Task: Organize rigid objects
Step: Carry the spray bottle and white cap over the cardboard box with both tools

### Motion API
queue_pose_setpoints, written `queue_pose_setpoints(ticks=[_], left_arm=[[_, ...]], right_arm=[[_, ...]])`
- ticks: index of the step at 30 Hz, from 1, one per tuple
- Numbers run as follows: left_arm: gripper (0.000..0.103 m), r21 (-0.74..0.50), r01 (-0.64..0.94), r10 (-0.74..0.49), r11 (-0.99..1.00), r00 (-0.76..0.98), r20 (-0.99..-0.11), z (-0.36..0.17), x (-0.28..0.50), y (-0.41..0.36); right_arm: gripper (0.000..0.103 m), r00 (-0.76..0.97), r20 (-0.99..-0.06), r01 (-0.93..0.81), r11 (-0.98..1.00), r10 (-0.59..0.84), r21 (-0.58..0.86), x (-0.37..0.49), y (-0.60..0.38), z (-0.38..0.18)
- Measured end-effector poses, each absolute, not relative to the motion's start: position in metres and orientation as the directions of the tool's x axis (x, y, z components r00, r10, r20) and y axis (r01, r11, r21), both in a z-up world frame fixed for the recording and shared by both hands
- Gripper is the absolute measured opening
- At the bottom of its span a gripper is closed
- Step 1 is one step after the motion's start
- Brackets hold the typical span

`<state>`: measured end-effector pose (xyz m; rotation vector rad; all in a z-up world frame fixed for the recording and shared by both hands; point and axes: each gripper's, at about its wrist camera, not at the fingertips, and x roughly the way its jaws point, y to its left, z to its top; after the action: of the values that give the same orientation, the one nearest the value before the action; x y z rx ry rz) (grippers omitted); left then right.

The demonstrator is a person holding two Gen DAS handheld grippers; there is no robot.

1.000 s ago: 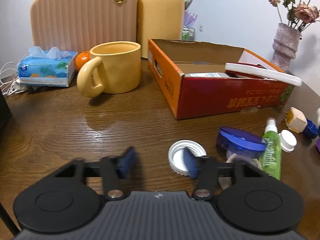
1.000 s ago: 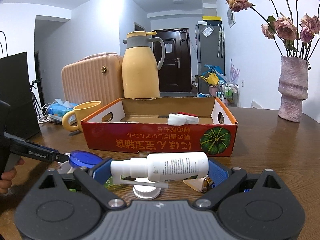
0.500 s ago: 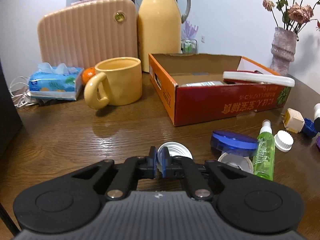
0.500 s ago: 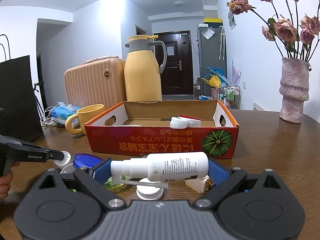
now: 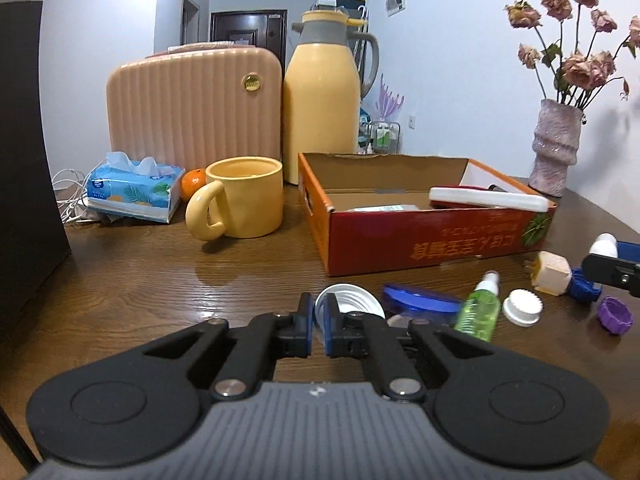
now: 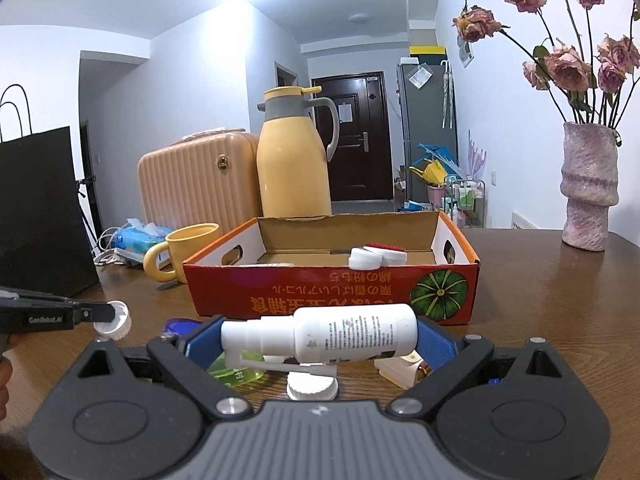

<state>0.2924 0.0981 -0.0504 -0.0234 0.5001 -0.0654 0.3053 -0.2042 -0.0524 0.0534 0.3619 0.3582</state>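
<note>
Left tool [image 5: 319,322]: has just pinched shut on the white jar lid [image 5: 352,300], lifted off the bench [image 5: 140,280]
Right tool [image 6: 320,338]: clamps the white spray bottle [image 6: 320,338]
Meaning: both seem bound for the cardboard box [image 5: 420,236]

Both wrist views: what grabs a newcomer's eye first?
Probably the white spray bottle, lying crosswise and clamped in the right tongs in front of the red-orange cardboard box. Next, the left tongs pinching the rim of a white lid, held clear of the table. Behind stand a tall yellow jug and, at far right, a vase of dried roses.
</note>
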Motion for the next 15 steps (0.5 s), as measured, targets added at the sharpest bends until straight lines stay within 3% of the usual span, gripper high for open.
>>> queue_pose_setpoints(ticks=[15], left_arm=[[0.006, -0.129, 0.086, -0.133, 0.988, 0.896, -0.424, -0.027, 0.268, 0.06]], right_arm=[[0.098, 0.897, -0.296, -0.303, 0.944, 0.329, 0.133, 0.295, -0.213, -0.036]])
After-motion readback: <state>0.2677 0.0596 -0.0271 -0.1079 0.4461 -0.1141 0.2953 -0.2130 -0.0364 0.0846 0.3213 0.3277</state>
